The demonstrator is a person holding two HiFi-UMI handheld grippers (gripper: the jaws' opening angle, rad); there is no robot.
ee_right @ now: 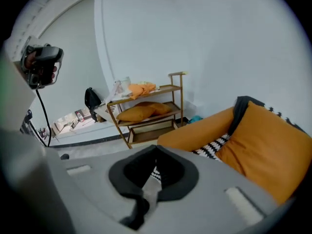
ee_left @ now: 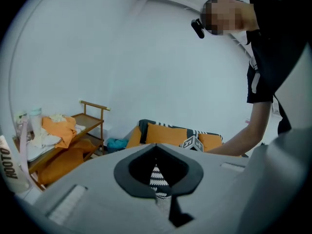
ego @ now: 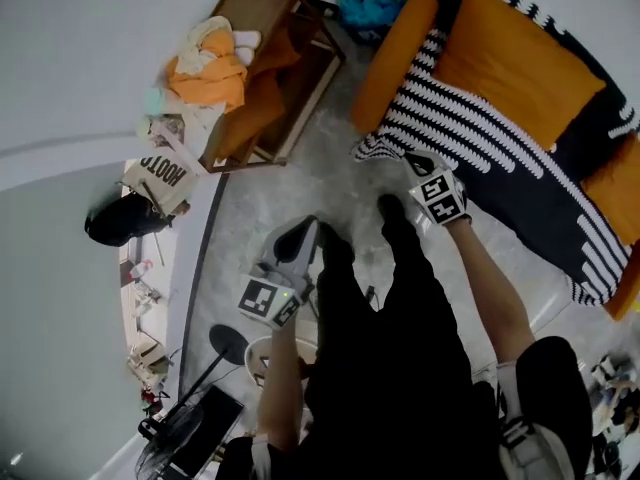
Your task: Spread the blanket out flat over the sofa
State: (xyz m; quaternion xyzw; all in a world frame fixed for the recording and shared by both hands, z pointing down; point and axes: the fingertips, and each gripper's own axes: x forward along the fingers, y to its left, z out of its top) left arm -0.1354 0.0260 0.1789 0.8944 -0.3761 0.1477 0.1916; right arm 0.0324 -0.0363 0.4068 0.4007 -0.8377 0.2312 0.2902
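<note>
The black-and-white striped blanket [ego: 500, 158] lies along the orange sofa [ego: 520, 68], and one corner trails onto the floor. My right gripper [ego: 418, 160] is shut at that blanket's near edge, by the trailing corner. The right gripper view shows the closed tips [ee_right: 157, 150] with striped cloth behind the gap; a pinch on the fabric does not show. Beyond them are the blanket [ee_right: 214, 147] and the sofa [ee_right: 273, 145]. My left gripper [ego: 305, 230] is shut and empty over the grey floor, well clear of the sofa. Its own view shows the closed tips [ee_left: 156, 147], with the sofa [ee_left: 165, 133] far ahead.
A wooden shelf trolley [ego: 270, 78] with orange cloths and a cushion stands left of the sofa. A teal item [ego: 368, 8] lies between them. A fan and stand [ego: 190, 428] are at the lower left. The person's black-trousered legs [ego: 400, 348] fill the middle foreground.
</note>
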